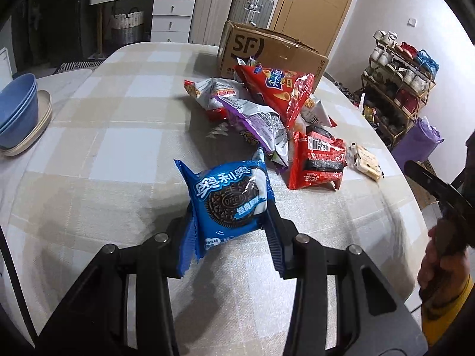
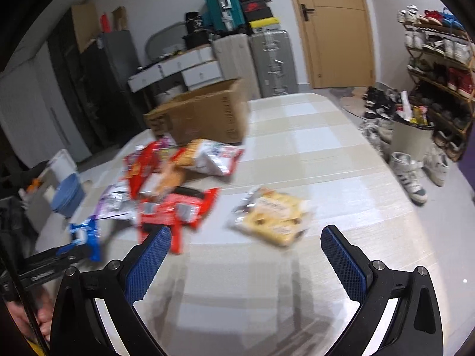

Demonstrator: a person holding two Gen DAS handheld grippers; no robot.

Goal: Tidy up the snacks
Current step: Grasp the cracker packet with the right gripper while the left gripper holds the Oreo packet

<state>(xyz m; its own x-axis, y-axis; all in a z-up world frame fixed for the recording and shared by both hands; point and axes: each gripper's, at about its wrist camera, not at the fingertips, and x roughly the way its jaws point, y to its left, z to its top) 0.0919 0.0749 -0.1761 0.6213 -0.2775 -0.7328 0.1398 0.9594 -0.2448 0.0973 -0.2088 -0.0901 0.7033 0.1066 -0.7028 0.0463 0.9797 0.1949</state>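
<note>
"OREO" pack (image 1: 230,204) in left gripper (image 1: 228,222); blurred, seemingly yellow packet (image 2: 274,218) beyond.

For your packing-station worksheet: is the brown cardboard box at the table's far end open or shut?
Open. The brown cardboard box shows raised flaps and an uncovered top; whether anything is inside cannot be told.

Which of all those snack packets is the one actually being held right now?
The blue Oreo packet: it is pinched upright between the left gripper's fingers, above the table. The red, purple and yellow packets all lie loose on the table, and the right gripper is open.
</note>
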